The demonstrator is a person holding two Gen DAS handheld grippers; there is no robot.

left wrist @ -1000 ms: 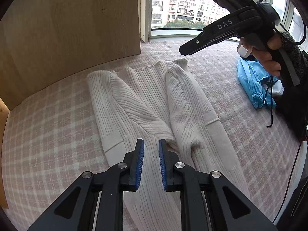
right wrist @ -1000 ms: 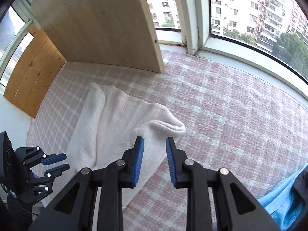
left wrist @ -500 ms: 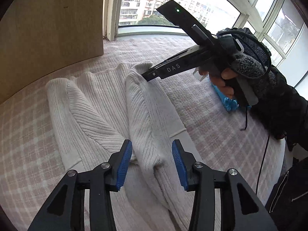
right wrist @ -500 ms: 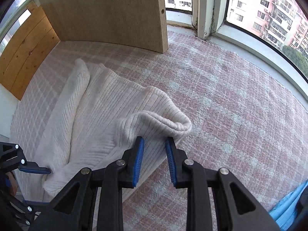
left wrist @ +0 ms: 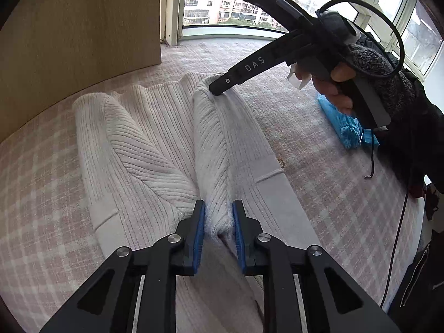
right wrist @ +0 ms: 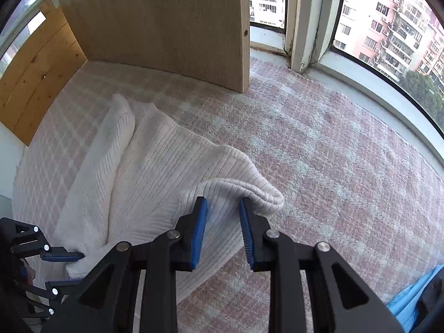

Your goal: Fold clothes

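Note:
A white ribbed sweater [left wrist: 155, 144] lies flat on the pink plaid cloth, both sleeves folded in over its body. My left gripper [left wrist: 218, 222] has its blue pads around the cuff end of the right sleeve, which fills the gap between them. My right gripper [right wrist: 223, 216] is open, its jaws astride the folded shoulder edge of the sweater [right wrist: 172, 177] near the collar. The right gripper also shows in the left wrist view [left wrist: 219, 90], its tip touching the sweater's shoulder. The left gripper shows at the lower left of the right wrist view [right wrist: 59, 269].
A light blue garment [left wrist: 344, 127] lies bunched to the right of the sweater, and its corner shows in the right wrist view [right wrist: 410, 302]. A wooden panel [right wrist: 166, 25] stands behind the sweater. Windows [right wrist: 388, 33] curve round the far side. A black cable [left wrist: 396, 236] hangs at the right.
My left gripper has narrowed from wide open onto the sleeve's cuff end. My right gripper has come down to the sweater's shoulder edge and its jaws have opened wider.

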